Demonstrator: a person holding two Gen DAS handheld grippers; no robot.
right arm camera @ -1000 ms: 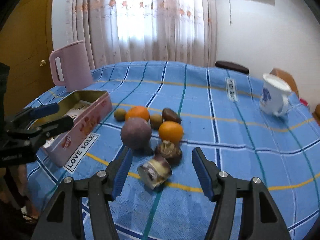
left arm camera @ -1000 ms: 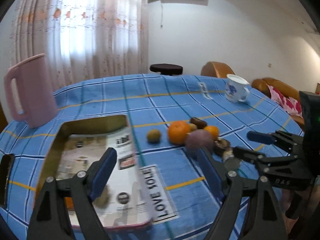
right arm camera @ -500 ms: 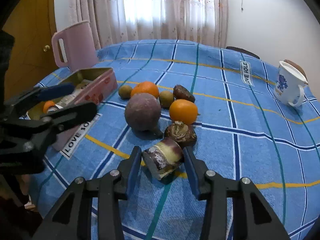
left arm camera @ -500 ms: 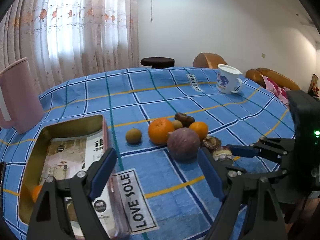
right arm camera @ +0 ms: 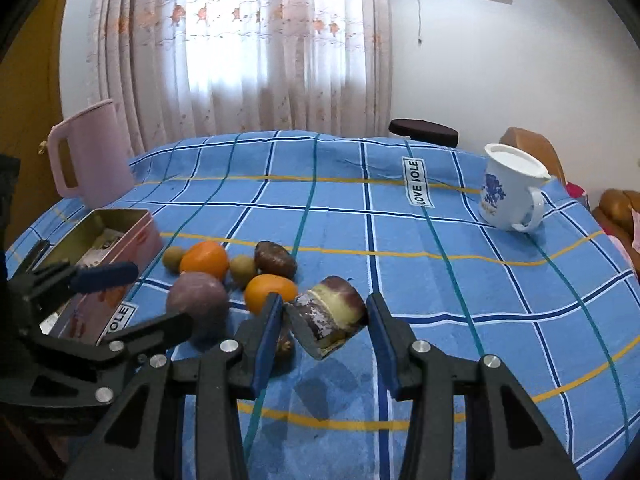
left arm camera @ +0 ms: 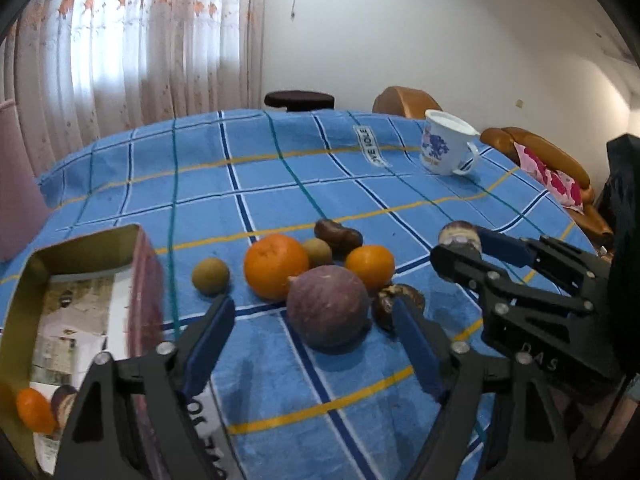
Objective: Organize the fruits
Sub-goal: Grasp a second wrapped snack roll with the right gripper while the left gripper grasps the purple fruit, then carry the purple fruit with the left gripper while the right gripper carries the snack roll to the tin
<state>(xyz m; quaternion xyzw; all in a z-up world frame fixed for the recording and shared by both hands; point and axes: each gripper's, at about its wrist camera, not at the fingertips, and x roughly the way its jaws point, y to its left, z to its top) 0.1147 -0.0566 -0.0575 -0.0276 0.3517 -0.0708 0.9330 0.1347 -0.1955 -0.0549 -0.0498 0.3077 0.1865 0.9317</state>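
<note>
Sorting is barely begun: right tongs (right arm camera: 322, 320) clamp a purple-and-cream fruit chunk (right arm camera: 330, 312); left tongs (left arm camera: 310, 344), apart and just narrowing, flank the purple fruit (left arm camera: 327, 307) (untouched); beyond, oranges (left arm camera: 276, 266) wait, two fruits in the tin (left arm camera: 24, 292).

Woven checked tablecloth (right arm camera: 400, 280); glossy metal tin (left arm camera: 24, 300), paper-lined; glazed ceramic mug (right arm camera: 508, 188); matt plastic jug (right arm camera: 92, 160)

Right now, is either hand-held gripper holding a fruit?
Yes. The right hand-held gripper pinches the brown-and-cream fruit piece by its sides. The left hand-held gripper holds nothing.
</note>
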